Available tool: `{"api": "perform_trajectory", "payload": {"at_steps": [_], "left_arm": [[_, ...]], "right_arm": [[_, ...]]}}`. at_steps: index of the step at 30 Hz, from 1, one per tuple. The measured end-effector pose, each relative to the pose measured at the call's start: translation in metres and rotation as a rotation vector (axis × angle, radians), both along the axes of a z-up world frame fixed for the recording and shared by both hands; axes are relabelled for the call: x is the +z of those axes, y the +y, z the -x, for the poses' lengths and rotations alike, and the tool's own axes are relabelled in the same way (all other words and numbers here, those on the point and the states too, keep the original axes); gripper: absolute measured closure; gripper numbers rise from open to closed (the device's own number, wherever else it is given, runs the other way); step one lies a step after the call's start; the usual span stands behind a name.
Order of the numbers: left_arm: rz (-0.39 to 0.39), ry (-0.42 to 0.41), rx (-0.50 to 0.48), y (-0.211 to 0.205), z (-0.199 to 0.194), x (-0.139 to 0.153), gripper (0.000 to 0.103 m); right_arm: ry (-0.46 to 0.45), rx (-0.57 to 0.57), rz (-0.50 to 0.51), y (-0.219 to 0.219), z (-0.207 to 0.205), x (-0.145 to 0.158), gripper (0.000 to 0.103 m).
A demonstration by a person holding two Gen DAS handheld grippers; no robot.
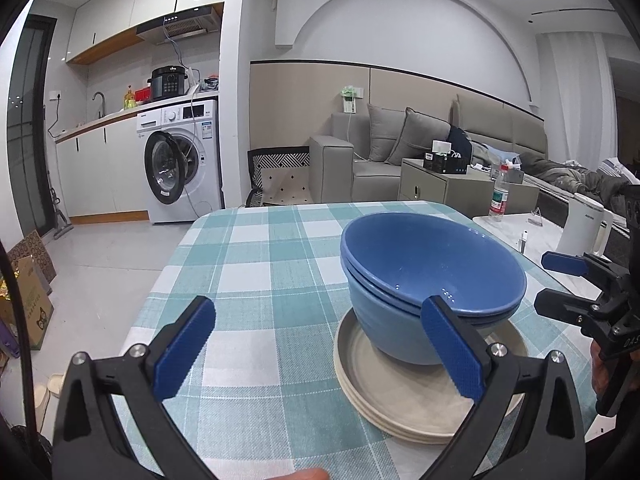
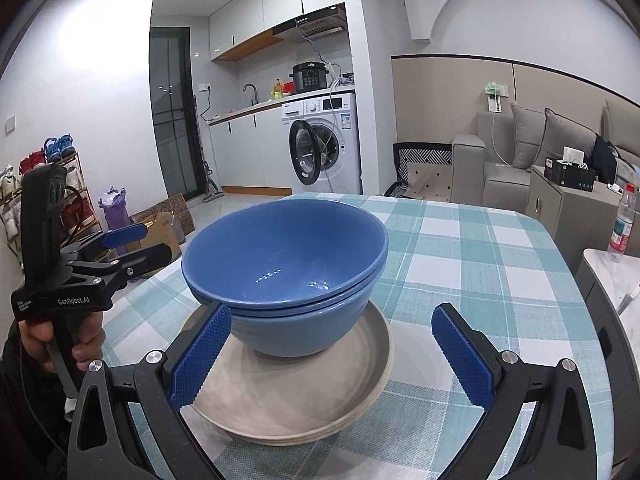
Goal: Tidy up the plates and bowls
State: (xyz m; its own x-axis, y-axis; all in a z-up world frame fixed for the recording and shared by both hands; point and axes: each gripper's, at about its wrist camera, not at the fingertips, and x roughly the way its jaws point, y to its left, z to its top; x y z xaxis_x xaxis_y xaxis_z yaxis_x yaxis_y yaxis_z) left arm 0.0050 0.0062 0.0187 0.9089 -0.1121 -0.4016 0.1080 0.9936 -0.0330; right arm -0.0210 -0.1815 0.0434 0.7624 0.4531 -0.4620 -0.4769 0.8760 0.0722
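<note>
Nested blue bowls [image 1: 432, 280] sit on a stack of beige plates [image 1: 420, 404] on the checked tablecloth. In the right wrist view the bowls [image 2: 284, 264] and the plates [image 2: 296, 392] are in the centre. My left gripper [image 1: 320, 344] is open and empty, to the left of the stack, its right finger in front of the bowls. My right gripper [image 2: 332, 348] is open and empty, its jaws on either side of the stack's near edge, not touching. The left gripper also shows in the right wrist view [image 2: 136, 244], and the right one at the right edge of the left wrist view [image 1: 548, 284].
The table [image 1: 256, 264] has a teal and white checked cloth. A side table with a water bottle [image 1: 499, 196] and a white kettle [image 1: 584, 228] stands to the right. A washing machine [image 1: 180, 160], a sofa and a chair lie beyond.
</note>
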Motion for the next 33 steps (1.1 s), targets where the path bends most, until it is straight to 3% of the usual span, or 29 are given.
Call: {"api": "perform_trajectory", "payload": {"at_steps": [33], "left_arm": [[0.028, -0.034, 0.028, 0.005, -0.001, -0.027, 0.000]], "right_arm": [[-0.076, 0.030, -0.010, 0.005, 0.010, -0.014, 0.001]]}}
